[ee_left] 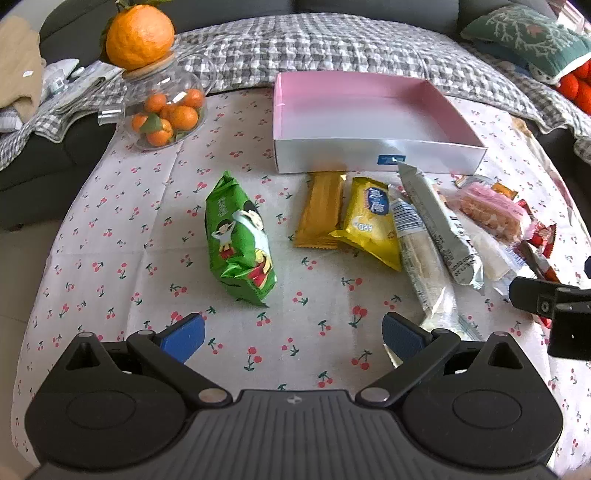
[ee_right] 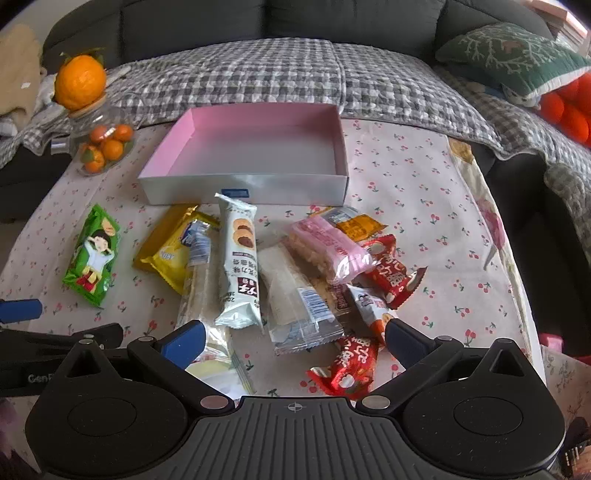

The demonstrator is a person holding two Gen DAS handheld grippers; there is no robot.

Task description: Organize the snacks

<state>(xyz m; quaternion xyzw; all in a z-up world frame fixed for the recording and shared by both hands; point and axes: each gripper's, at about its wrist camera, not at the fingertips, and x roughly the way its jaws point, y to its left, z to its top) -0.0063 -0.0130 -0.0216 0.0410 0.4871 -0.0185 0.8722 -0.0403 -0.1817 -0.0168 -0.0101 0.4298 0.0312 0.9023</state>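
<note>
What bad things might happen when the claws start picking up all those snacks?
The snack pile overlaps, so the right claw might grab two packets at once or drag neighbours along. The glass jar with a big orange balanced on top could topple if bumped. Squeezing the pink wafer pack hard might crush it.

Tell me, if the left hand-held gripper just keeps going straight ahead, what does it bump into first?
Probably bare tablecloth first. The left hand-held gripper is open, aimed between the green snack bag and the orange wafer pack. Farther along stands the pink box. Depth is hard to judge.
</note>
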